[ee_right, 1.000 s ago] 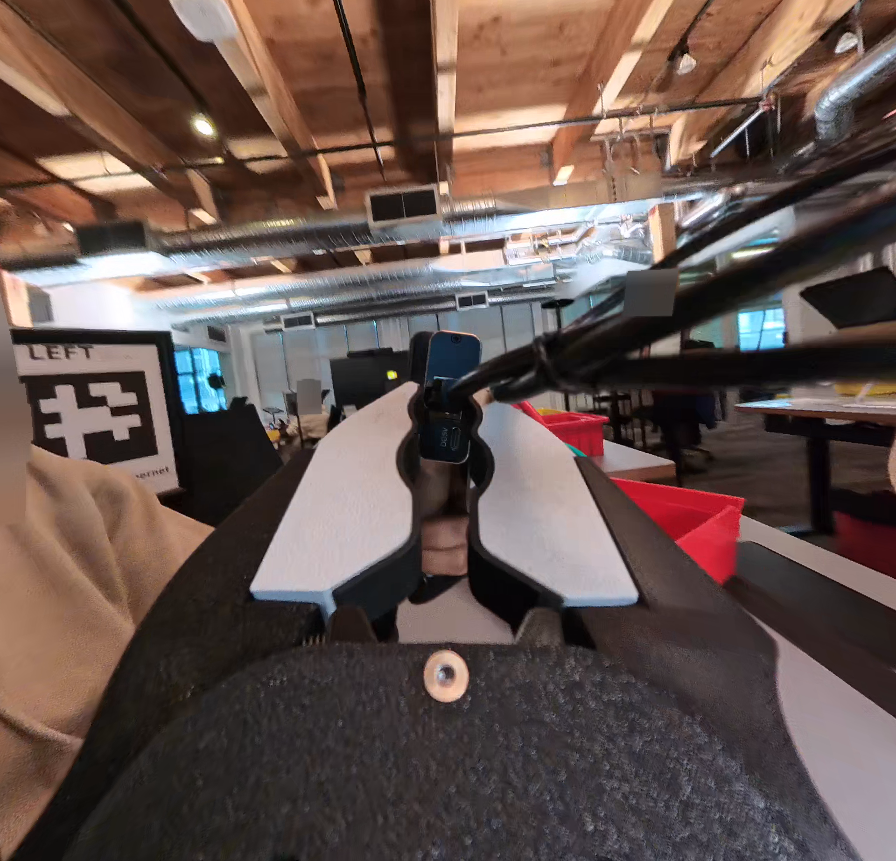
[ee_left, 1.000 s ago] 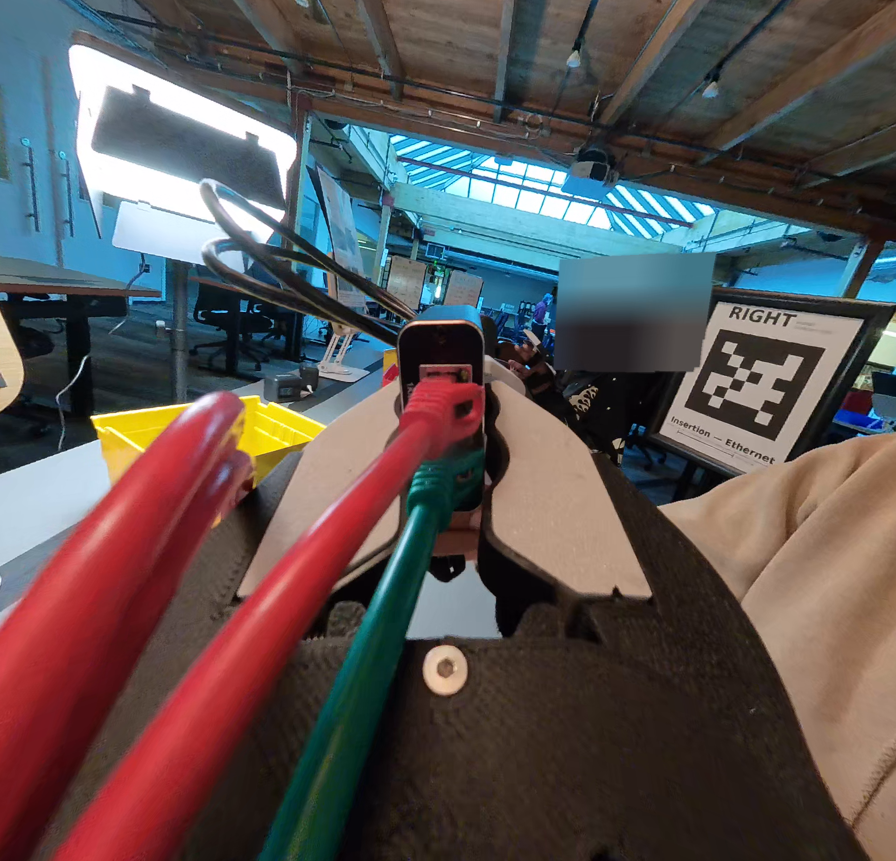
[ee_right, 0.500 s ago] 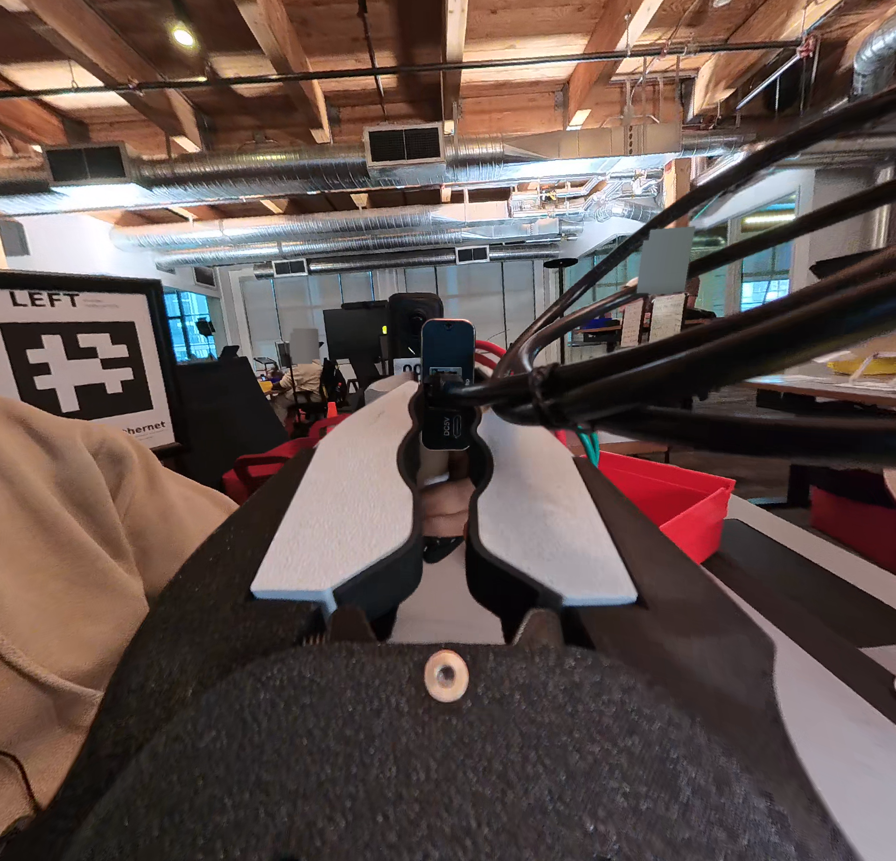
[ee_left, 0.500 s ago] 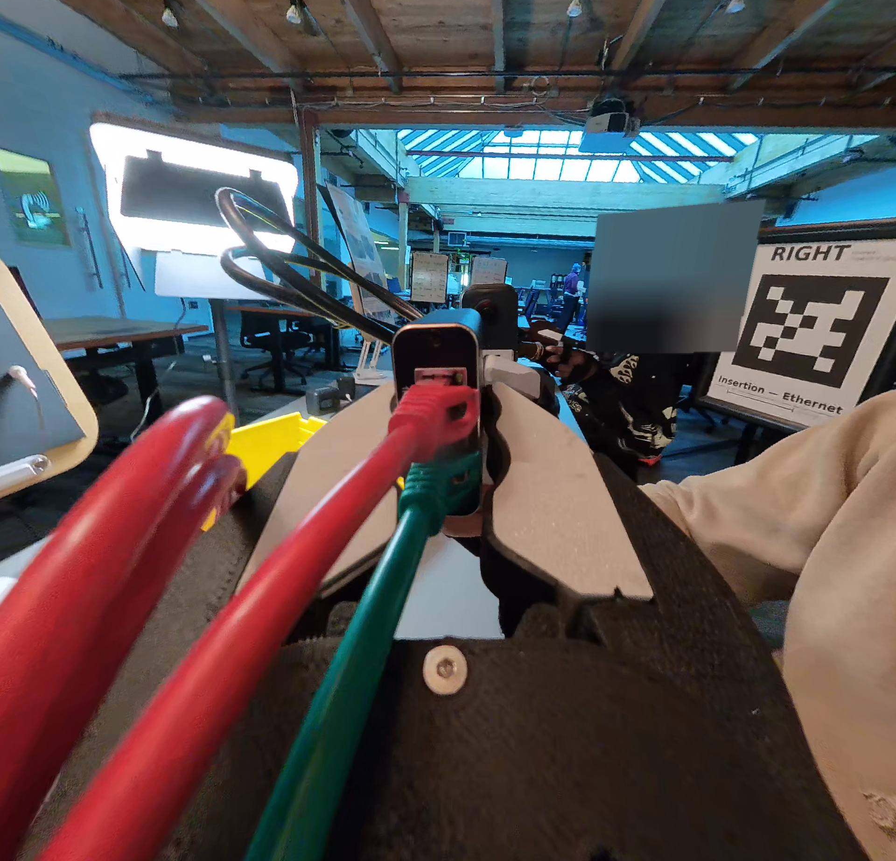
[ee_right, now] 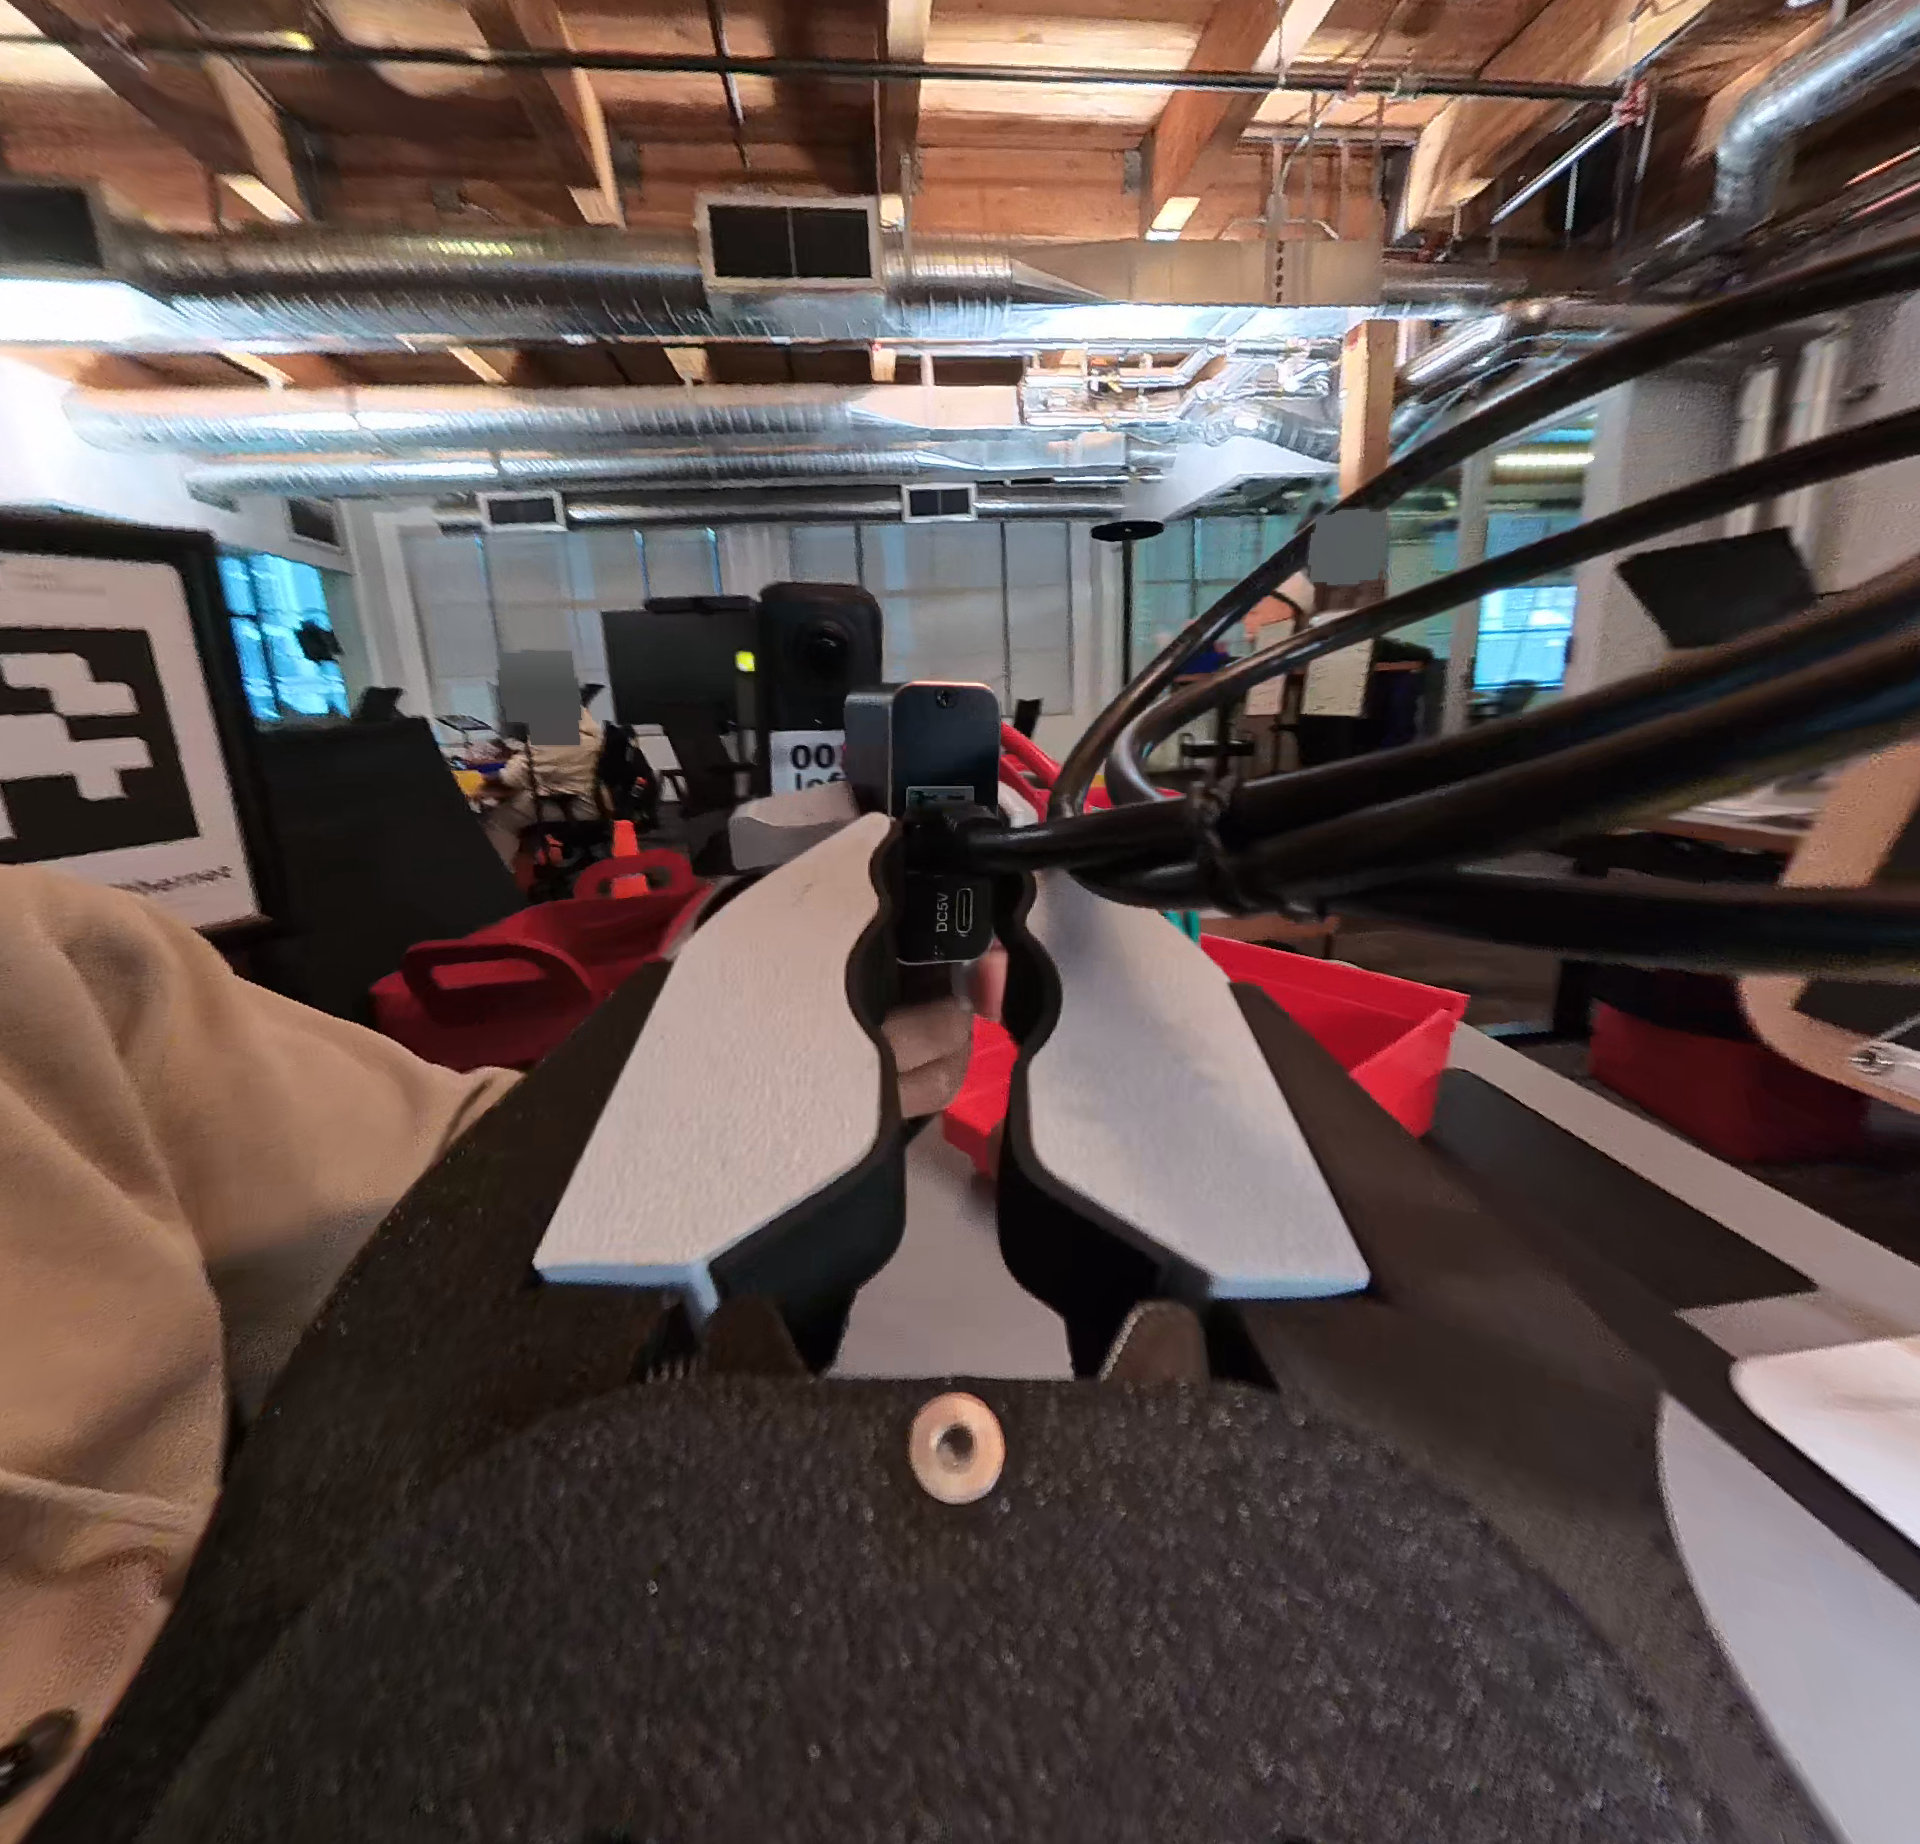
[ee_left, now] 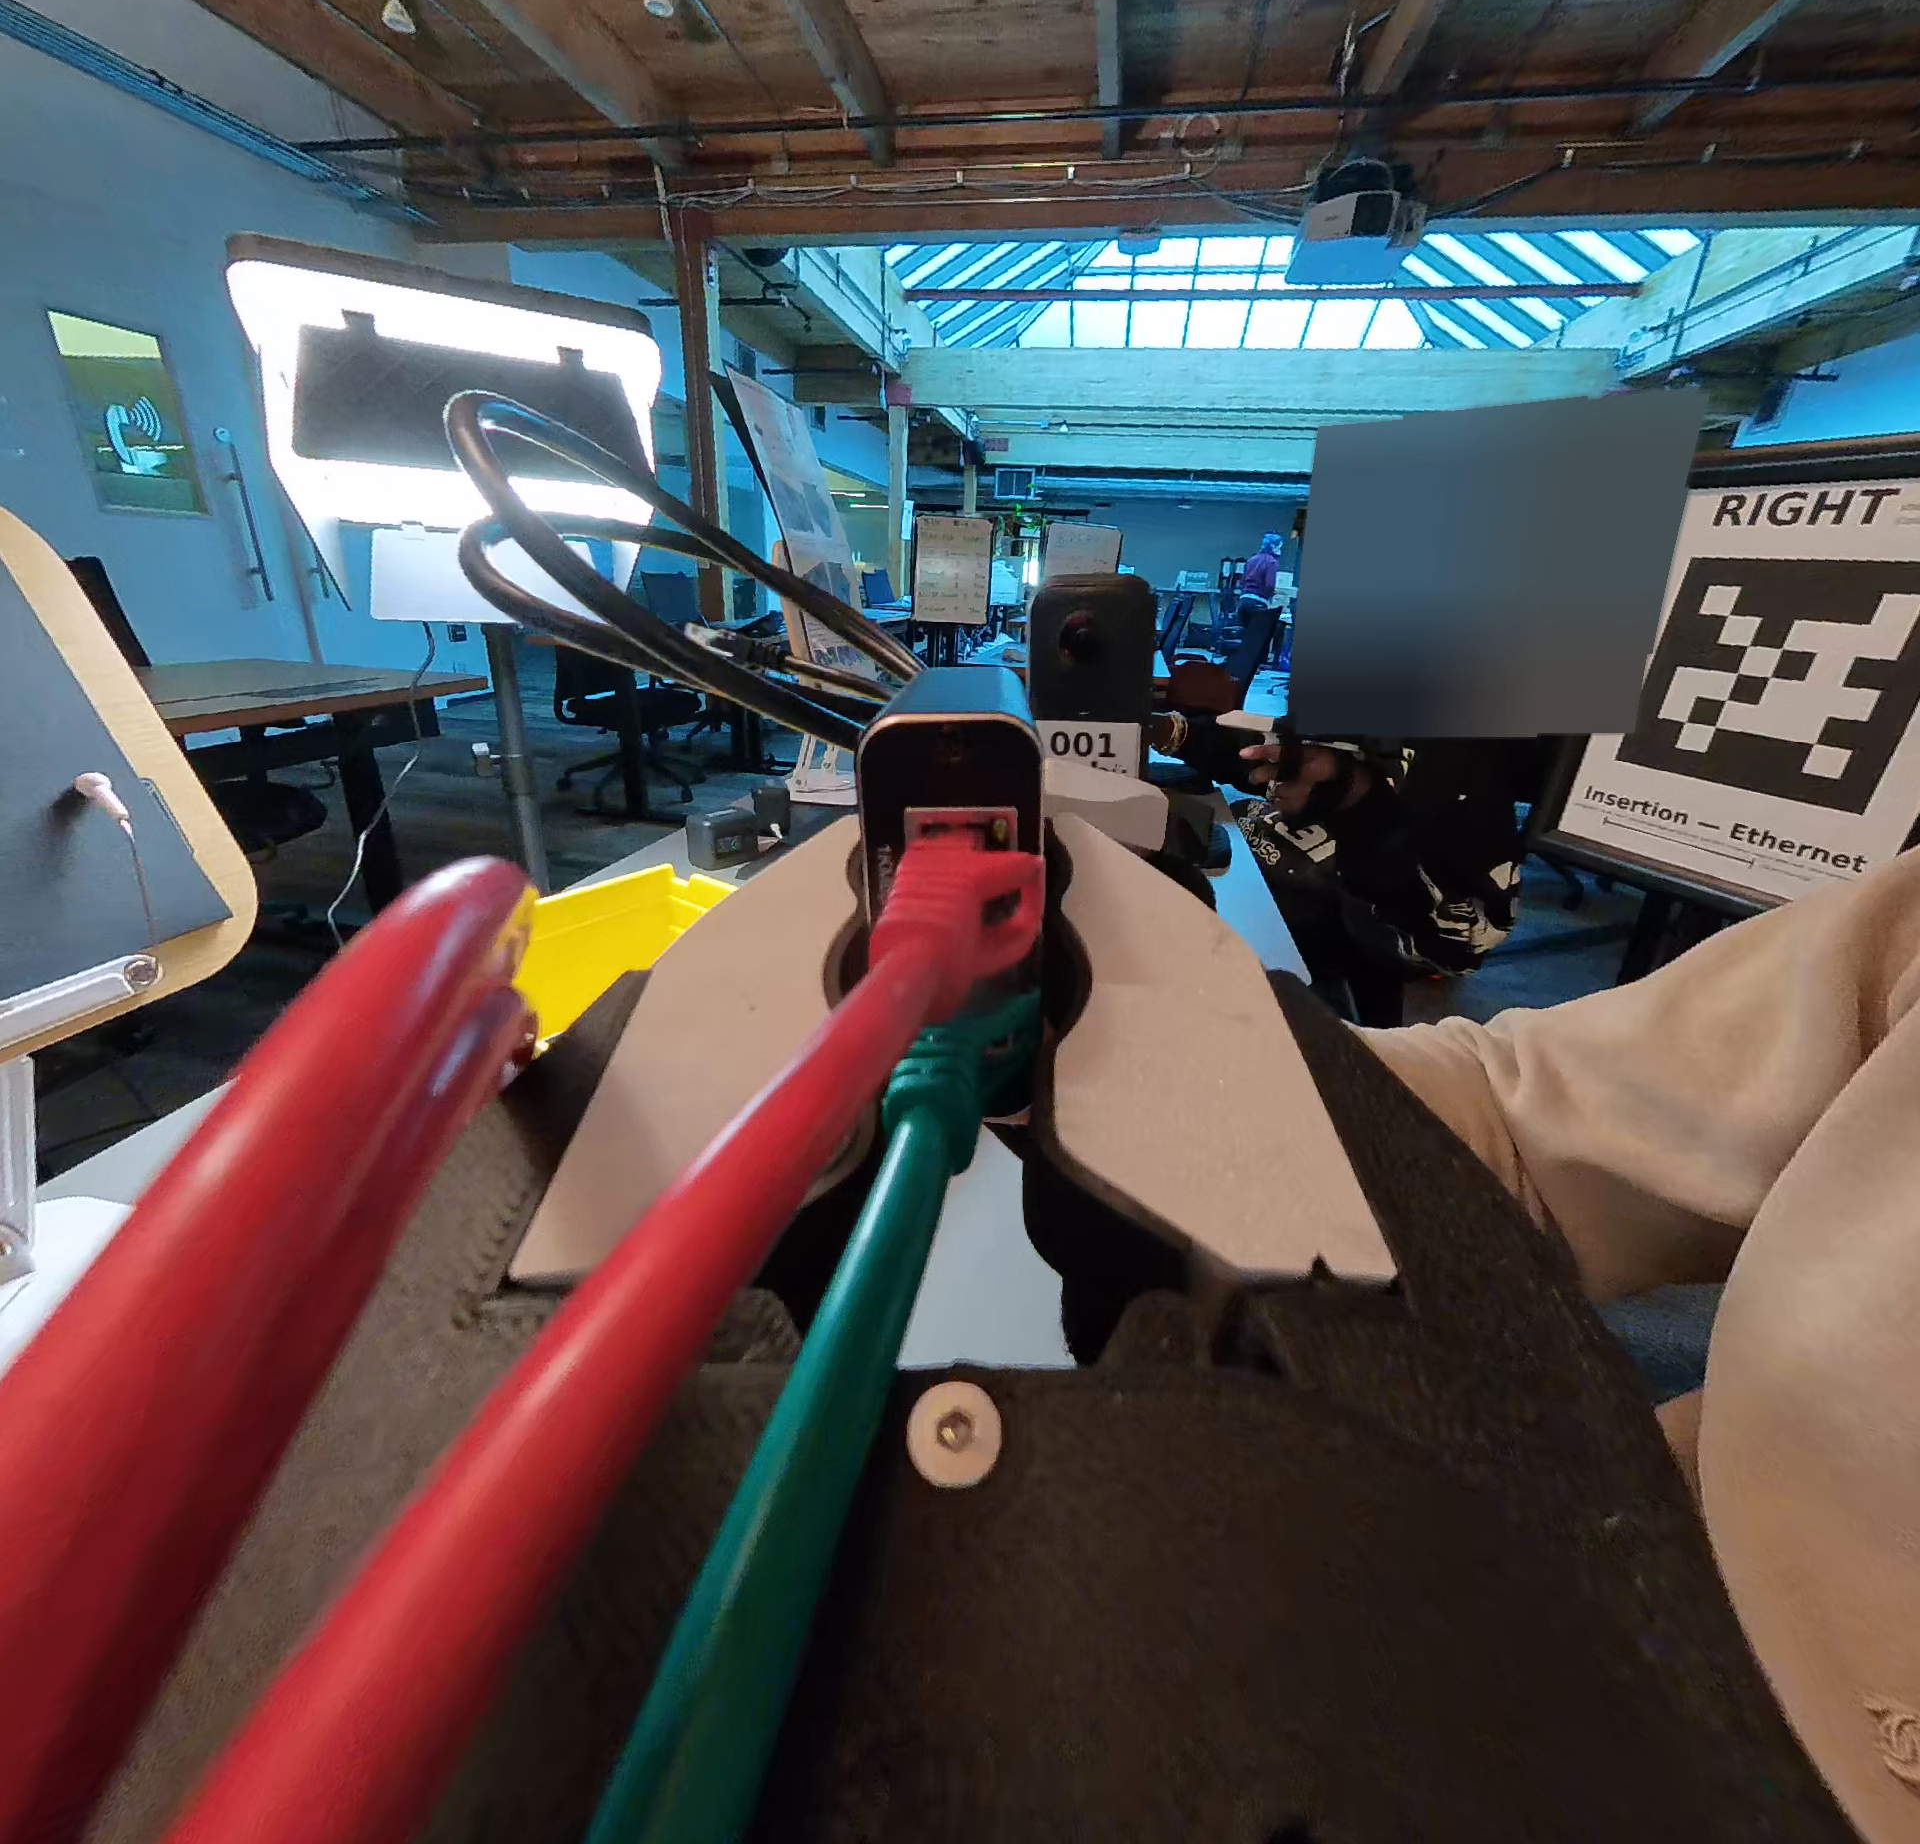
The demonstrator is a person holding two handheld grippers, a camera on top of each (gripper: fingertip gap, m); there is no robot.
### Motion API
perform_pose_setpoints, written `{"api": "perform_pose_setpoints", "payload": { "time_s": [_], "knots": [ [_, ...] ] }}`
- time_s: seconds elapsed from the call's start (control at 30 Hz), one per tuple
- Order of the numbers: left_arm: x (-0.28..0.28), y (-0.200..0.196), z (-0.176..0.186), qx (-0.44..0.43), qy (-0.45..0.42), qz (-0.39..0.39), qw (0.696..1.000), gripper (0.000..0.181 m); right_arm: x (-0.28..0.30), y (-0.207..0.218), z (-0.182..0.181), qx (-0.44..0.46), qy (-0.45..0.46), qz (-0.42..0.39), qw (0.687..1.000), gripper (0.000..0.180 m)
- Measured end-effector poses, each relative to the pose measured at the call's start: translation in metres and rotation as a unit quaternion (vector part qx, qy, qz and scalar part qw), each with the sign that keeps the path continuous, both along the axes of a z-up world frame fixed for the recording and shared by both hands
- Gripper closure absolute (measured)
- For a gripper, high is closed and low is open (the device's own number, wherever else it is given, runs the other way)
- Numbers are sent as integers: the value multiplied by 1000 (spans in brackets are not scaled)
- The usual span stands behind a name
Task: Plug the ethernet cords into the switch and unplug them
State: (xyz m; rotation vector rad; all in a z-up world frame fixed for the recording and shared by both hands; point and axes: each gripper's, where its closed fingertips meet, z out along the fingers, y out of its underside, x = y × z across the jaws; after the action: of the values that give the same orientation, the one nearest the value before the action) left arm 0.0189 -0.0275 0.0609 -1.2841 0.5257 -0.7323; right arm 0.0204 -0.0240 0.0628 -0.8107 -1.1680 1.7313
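Red cord and green cord are both seated in one end of the switch, red in the upper port, green just below. The small dark switch is held up in the air between the two tools, well off the surface. Left tool is clenched on that end, fingers pinching the switch body with both plugs running back over the tool. Right tool is clenched on the opposite end, where a tied bundle of black cords leaves toward the right; one black plug looks seated there, can't tell for the rest. Yellow bin sits behind the left tool, red bin behind the right. My read: plug-in phase looks done or nearly so for red and green, unplugging comes next. That calls for one tool to keep hold of the switch while the other lets go, re-grips a plug at its boot, presses the latch tab and pulls straight out along the port. Risk: yanking on the cord with the tab still caught.
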Motion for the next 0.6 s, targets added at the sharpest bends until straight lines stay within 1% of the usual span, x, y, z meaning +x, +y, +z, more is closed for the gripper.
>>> {"api": "perform_pose_setpoints", "payload": {
  "time_s": [0.07,0.23,0.33,0.4,0.43,0.47,0.5,0.53,0.57,0.6],
  "knots": [
    [-1,3,-3,-5,2,10,1000,154,-2,5,-3,14,0,-31,999,164],
    [-2,7,-3,9,-23,29,999,153,-2,9,-1,22,11,-75,997,164],
    [-3,8,-2,27,-16,45,998,153,-2,12,-1,29,16,-94,995,163],
    [-4,7,-1,46,4,60,997,153,-2,12,-1,36,26,-103,994,163],
    [-6,3,3,65,7,64,996,153,1,23,3,21,37,-140,989,167],
    [-12,-8,16,99,-12,58,993,154,12,48,8,12,55,-183,982,168],
    [-19,-20,30,115,-38,49,991,153,24,61,13,-18,58,-154,986,168],
    [-25,-25,39,112,-38,50,992,153,29,61,14,-2,44,-137,990,167],
    [-30,-24,40,98,-15,63,993,153,28,50,14,53,34,-148,987,167],
    [-32,-19,36,79,15,75,994,154,22,36,12,84,9,-134,987,167]
  ]
}}
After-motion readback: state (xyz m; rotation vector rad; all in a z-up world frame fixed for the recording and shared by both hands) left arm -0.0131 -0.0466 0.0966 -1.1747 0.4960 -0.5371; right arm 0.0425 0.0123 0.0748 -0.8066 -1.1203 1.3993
